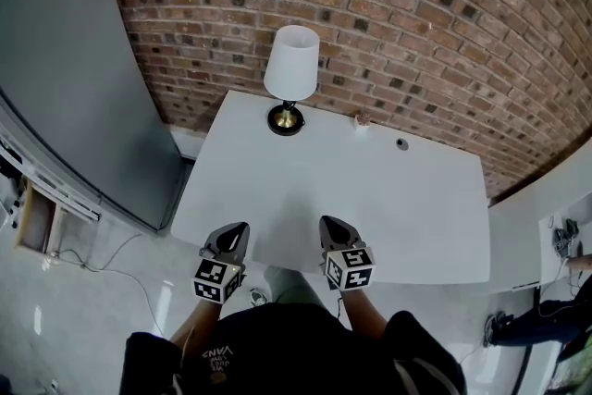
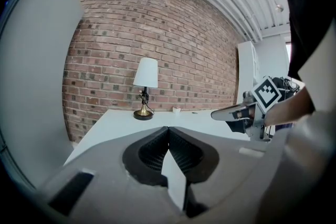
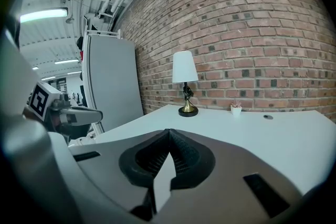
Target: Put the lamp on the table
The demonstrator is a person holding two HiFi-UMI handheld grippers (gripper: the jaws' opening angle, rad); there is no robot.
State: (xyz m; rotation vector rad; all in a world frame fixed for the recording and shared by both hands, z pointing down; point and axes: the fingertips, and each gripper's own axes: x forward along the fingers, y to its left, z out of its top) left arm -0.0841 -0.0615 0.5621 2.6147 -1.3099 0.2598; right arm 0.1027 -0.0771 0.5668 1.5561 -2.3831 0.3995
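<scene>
Both grippers are closed tight and hold nothing. Left gripper and right gripper hover side by side over the near edge of the white bench, tips aimed at the far edge. They look parked, probably because the job appears done. Well apart from them, the lamp stands upright at the far edge, toward the far left corner. Its brass base sits flat on the bench with the white shade on top, long axis vertical, close to the brick wall.

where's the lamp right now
In the head view the lamp stands at the far edge of the table by the brick wall, left of centre, with a small pot to its right.
</scene>
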